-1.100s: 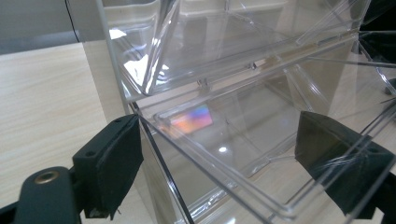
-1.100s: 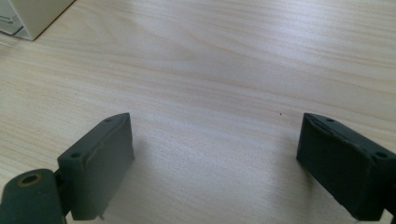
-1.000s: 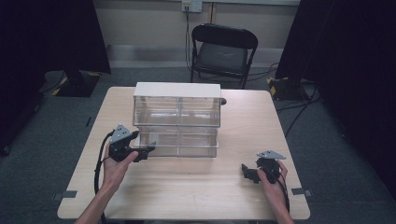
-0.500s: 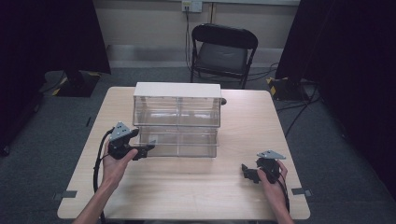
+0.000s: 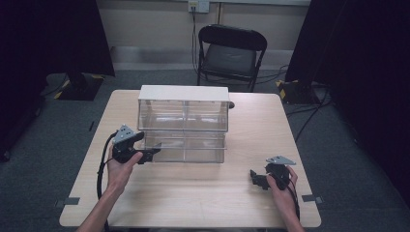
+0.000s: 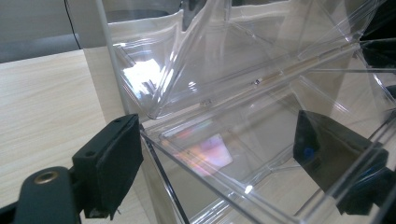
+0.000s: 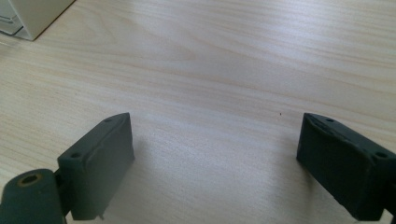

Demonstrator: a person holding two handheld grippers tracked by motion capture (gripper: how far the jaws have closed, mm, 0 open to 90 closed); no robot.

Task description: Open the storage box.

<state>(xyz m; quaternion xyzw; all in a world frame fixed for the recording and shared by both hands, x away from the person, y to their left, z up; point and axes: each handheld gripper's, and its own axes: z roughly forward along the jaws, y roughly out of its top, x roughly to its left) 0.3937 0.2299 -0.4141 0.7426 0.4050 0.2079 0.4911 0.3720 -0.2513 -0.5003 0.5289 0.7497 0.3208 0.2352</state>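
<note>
A clear plastic drawer cabinet (image 5: 183, 110) with a white top stands mid-table. Its lower drawer (image 5: 193, 147) is pulled out toward me. My left gripper (image 5: 152, 153) sits at that drawer's front left corner. In the left gripper view the left gripper (image 6: 217, 154) is open and straddles the drawer's clear wall (image 6: 196, 164): one jaw is outside, at the corner, and the other shows through the plastic inside the drawer. Whether the pads press on the wall I cannot tell. My right gripper (image 5: 255, 179) rests near the table's front right, open. Between its jaws the right gripper (image 7: 215, 158) has only bare wood.
The wooden table (image 5: 309, 145) has bare room at the front and on both sides of the cabinet. A black folding chair (image 5: 229, 58) stands behind the table. Cables trail from both grippers toward the front edge. The cabinet's white corner (image 7: 32, 18) lies far from the right gripper.
</note>
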